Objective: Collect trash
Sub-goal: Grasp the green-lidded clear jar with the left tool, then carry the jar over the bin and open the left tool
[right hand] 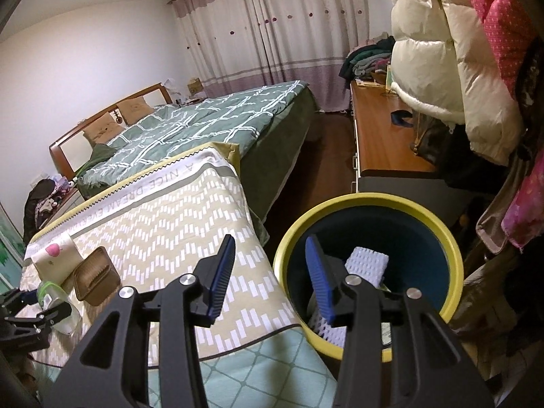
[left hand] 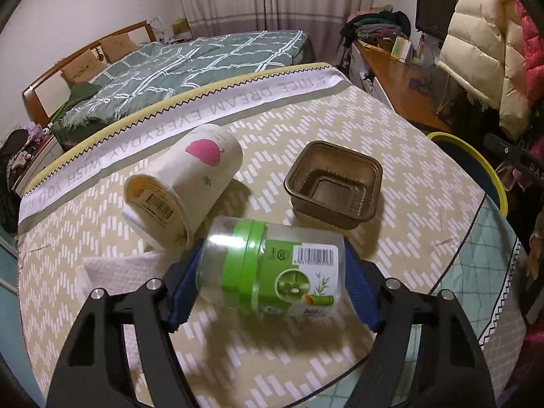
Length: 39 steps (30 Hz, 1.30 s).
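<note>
My left gripper (left hand: pixel 272 272) is shut on a clear plastic jar (left hand: pixel 272 268) with a green label, held sideways just above the patterned cloth (left hand: pixel 391 129). Beyond it lie a tipped white paper cup (left hand: pixel 183 187) with a pink print, a brown plastic tray (left hand: pixel 335 183) and a white paper towel (left hand: pixel 119 272). My right gripper (right hand: pixel 272 272) is open and empty, over the rim of the yellow-rimmed blue bin (right hand: pixel 370 204). White foam netting (right hand: pixel 367 261) lies inside the bin. The cup (right hand: pixel 54 255), tray (right hand: pixel 95 277) and left gripper (right hand: pixel 30 316) show at far left.
The bin's rim (left hand: pixel 476 163) stands off the table's right edge. A bed with a green quilt (right hand: pixel 204 125) lies behind. A wooden desk (right hand: pixel 384 136) and hanging coats (right hand: pixel 452 68) stand at the right.
</note>
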{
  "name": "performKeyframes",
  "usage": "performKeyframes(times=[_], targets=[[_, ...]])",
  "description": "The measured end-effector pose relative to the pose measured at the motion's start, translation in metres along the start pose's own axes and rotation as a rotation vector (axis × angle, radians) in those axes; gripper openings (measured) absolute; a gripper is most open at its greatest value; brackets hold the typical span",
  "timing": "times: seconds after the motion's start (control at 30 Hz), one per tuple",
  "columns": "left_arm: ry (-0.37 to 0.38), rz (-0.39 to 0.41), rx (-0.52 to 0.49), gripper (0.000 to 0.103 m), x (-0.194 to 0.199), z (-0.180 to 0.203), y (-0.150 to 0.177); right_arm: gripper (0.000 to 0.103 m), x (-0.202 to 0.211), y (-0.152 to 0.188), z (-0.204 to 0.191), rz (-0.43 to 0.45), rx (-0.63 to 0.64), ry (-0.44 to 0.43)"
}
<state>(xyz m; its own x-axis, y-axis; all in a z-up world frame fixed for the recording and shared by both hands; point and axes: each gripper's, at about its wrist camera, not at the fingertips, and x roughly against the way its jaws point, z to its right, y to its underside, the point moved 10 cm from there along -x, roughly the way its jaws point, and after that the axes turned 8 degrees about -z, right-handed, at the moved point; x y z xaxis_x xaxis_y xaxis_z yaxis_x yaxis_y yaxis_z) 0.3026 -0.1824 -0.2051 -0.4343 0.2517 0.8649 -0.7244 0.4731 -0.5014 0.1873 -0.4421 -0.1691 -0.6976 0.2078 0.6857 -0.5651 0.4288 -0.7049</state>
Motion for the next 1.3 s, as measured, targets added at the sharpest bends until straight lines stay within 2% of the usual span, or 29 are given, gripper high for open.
performKeyframes(times=[0.27,0.53,0.87,1.17,1.2,1.23,1.3], targets=[[0.035,0.014,0.0,0.074,0.027,0.025,-0.001,0.042,0.036,0.001,0.011,0.023,0.087,0.012],[0.117,0.09,-0.126,0.074,0.059,0.112,-0.043,0.042,0.071,0.01,0.058,0.031,0.101,0.07],[0.276,0.04,-0.261,0.074,0.023,0.255,-0.097,0.045,0.094,0.04,0.131,0.013,0.017,0.122],[0.318,-0.031,-0.332,0.074,-0.025,0.344,-0.119,0.048,0.103,0.042,0.173,0.024,-0.061,0.14],[0.309,-0.032,-0.341,0.077,-0.03,0.352,-0.122,0.05,0.103,0.042,0.176,0.028,-0.067,0.143],[0.299,-0.027,-0.345,0.087,-0.033,0.357,-0.125,0.05,0.104,0.042,0.178,0.029,-0.074,0.145],[0.279,0.01,-0.336,0.091,-0.029,0.358,-0.133,0.05,0.103,0.042,0.18,0.026,-0.082,0.141]])
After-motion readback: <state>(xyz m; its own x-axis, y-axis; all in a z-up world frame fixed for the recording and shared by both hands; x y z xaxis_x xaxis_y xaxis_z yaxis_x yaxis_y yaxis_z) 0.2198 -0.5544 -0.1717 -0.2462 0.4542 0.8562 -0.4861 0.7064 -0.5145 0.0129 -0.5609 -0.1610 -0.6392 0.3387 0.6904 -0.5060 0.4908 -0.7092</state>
